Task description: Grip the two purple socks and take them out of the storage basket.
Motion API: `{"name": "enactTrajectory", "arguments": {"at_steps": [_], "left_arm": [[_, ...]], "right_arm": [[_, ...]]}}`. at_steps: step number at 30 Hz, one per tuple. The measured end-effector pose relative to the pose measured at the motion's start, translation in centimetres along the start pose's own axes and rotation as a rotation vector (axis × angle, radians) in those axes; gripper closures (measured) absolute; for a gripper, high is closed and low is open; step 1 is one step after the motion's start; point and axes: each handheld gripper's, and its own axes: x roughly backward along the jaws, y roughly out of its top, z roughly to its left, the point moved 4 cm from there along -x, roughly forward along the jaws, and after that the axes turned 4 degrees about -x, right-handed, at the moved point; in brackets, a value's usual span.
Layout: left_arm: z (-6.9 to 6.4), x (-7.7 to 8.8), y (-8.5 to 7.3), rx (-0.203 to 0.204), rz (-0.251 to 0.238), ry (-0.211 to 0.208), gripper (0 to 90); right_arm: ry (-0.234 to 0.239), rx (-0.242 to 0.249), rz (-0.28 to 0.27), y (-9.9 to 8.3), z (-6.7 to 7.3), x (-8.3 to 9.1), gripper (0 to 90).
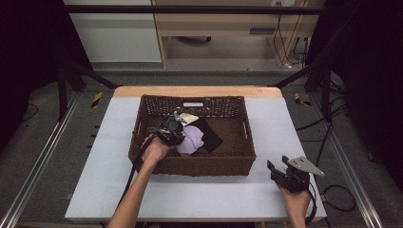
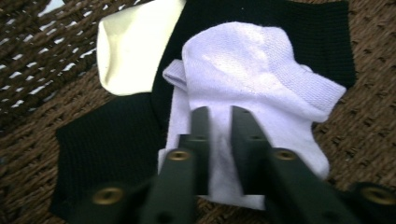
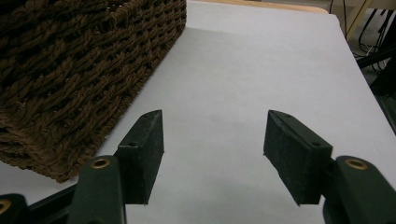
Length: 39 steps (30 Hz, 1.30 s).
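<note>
Lying in basket (image 1: pixel 192 166): socks (image 2: pixel 261 84)

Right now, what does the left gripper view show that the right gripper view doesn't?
Left gripper view: left tongs pinching a white sock that lies on a black sock, beside a cream sock. Right gripper view: right tongs wide open over the grey table. Shared: the wicker basket, its inside in the first, its outer wall in the second.

We see a rough brown woven basket (image 1: pixel 237 161) on a smooth, matt table (image 3: pixel 261 70). Inside lie soft knitted cloth socks: white (image 2: pixel 261 79), black (image 2: pixel 112 144) and cream (image 2: pixel 135 46).
</note>
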Motion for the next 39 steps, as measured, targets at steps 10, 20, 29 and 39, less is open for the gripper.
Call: {"name": "enactTrajectory", "arguments": {"at_steps": [10,20,29,39], "left_arm": [[0.7,2.0,0.5,0.037,-0.162,-0.022,87.4],[1.0,4.7,0.9,0.063,-0.417,0.023,87.8],[1.4,6.8,1.9,0.057,-0.557,0.080,87.8],[1.7,9.5,2.8,0.093,-0.679,0.103,87.8]], "right_arm": [[-0.002,0.003,-0.004,0.0,-0.1,0.1,39.1],[-0.008,0.004,-0.010,0.0,-0.2,0.1,39.9],[-0.007,0.001,-0.016,0.0,-0.2,0.2,40.5],[-0.010,-0.002,-0.017,0.0,-0.3,0.2,40.9]]}}
